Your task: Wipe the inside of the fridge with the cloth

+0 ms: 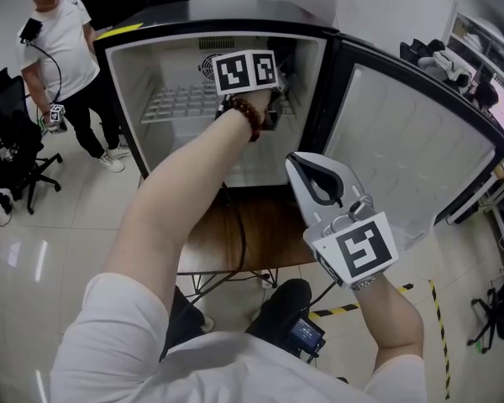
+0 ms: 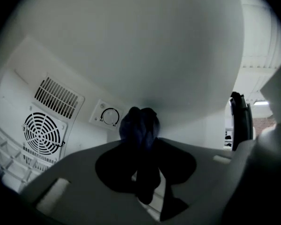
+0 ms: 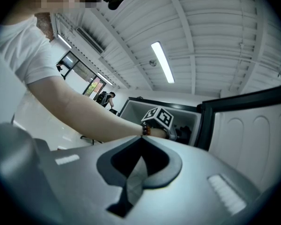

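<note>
The black fridge stands open with a white inside. My left arm reaches into its upper right part. The left gripper is mostly hidden there behind its marker cube. In the left gripper view the left gripper is shut on a bunched dark blue cloth. The cloth sits close against a white inner surface; I cannot tell if it touches. My right gripper hangs outside, in front of the fridge, shut with nothing in it. Its closed tips point toward the fridge.
A wire shelf crosses the fridge's middle. On the back wall are a round fan grille and a dial. The fridge door stands swung open on the right. A person stands at the left beside an office chair.
</note>
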Demonstrator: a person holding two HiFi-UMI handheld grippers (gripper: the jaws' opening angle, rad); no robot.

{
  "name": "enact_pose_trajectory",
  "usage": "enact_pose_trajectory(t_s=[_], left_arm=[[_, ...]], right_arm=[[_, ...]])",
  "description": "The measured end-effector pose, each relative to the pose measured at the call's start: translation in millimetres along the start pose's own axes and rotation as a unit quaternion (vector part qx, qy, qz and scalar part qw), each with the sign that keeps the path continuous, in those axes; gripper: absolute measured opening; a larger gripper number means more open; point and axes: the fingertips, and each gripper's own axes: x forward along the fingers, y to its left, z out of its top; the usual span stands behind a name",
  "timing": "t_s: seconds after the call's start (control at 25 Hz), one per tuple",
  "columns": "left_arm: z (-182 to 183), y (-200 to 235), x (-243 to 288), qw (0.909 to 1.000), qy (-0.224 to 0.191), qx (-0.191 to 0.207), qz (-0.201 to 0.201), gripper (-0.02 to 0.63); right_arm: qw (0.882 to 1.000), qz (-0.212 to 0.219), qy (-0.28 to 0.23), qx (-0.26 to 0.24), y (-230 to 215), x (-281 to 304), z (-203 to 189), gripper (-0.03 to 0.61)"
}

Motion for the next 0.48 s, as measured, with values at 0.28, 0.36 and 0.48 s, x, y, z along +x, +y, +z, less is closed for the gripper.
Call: enact_pose_trajectory(t_s=[0.28,0.36,0.48], left_arm=[[-6.2,-24.2,-21.5,0.9997,0.004,-0.005,-0.025,0.117],[-7.2,-30.6,-26.9,0.9995,0.004,-0.006,-0.032,0.117],[-7.8,-40.7,-35.1,0.9990,0.004,-0.004,-0.044,0.117]], right_arm=[[1.000,0.002,-0.005,-0.006,11.5,-4.3,13.0,0.005],[1.000,0.001,-0.004,-0.011,13.7,-5.7,14.7,0.005],[1.000,-0.001,-0.003,-0.012,15.7,-6.9,17.2,0.005]])
